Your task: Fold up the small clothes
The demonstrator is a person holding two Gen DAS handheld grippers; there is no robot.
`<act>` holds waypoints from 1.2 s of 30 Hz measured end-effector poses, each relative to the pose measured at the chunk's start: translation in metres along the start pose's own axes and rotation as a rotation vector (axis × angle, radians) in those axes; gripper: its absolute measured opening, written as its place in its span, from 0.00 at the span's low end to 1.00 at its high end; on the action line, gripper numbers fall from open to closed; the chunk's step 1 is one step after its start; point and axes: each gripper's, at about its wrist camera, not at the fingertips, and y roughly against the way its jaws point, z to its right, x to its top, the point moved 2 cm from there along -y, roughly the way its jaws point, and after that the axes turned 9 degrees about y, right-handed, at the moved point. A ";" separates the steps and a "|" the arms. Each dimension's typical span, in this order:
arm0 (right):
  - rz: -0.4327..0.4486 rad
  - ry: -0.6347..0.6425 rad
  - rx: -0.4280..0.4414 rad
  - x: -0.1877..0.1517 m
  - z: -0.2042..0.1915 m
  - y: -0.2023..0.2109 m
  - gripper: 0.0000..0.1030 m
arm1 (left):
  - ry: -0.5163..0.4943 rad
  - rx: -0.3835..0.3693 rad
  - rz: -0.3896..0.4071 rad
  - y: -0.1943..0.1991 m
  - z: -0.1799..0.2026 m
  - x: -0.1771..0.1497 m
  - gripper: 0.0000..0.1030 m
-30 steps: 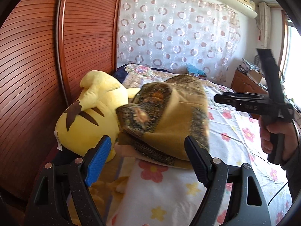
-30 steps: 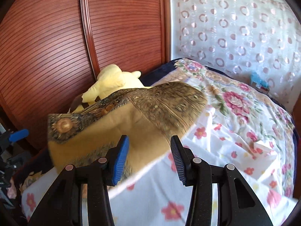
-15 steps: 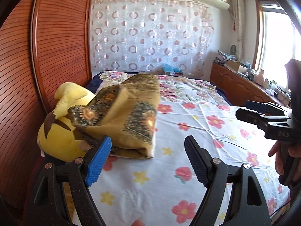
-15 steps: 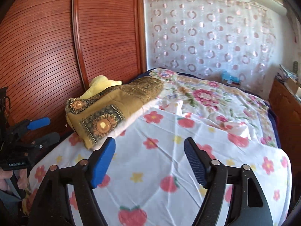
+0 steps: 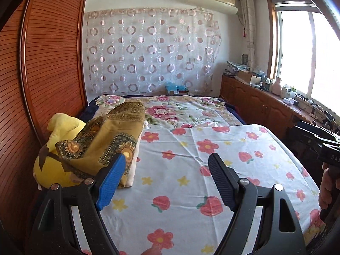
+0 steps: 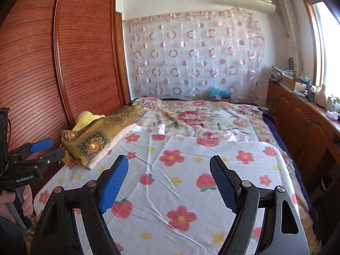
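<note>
Seen nearest, above the foot end of the bed [image 5: 191,170]: left gripper [image 5: 167,159], fingers spread wide, nothing between them, only flowered sheet below. Likewise above the same end of the bed: right gripper [image 6: 169,159], jaws just opened and standing wide apart, nothing between them either. Glimpsed at the bed's left edge in the right wrist view: left hand [image 6: 12,199] wrapped around its gripper's handle. Glimpsed off the bed's right side in the left wrist view: right hand [image 5: 327,184], partly cut off by the frame.

Found farther up, along the left edge of the bed: folded cloth [image 5: 106,136], mustard yellow with sunflower squares and dark borders, laid in a loose stack over a pale pink layer, touched by neither gripper. Propped partly against a yellow plush toy [image 5: 61,127], itself wedged between the bed and the wardrobe.

Spread over the head half of the bed: a quilt [image 5: 180,110] with large pink roses. Stood at the head of the bed: a small blue box [image 5: 176,88].

Lined up left of the bed: red-brown ribbed wardrobe [image 5: 53,63]. Hung beyond the head of the bed: sheer curtain [image 5: 148,53] with pink rings. Ran along the bed's right side: low wooden cabinet [image 5: 255,104], cluttered on top, under a bright window [image 5: 308,53].
</note>
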 end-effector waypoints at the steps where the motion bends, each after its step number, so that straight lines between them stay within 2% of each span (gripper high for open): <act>1: 0.009 -0.003 -0.013 0.000 0.001 0.005 0.78 | -0.003 -0.007 0.001 0.002 0.005 0.002 0.78; 6: 0.054 -0.026 -0.070 -0.005 0.007 0.034 0.78 | -0.021 -0.046 0.023 0.015 0.030 0.017 0.78; 15: 0.090 -0.048 -0.138 -0.008 0.009 0.037 0.78 | -0.032 -0.069 0.069 0.030 0.052 0.036 0.78; 36: 0.093 -0.045 -0.132 -0.011 0.011 0.029 0.78 | -0.033 -0.047 0.084 0.035 0.048 0.037 0.78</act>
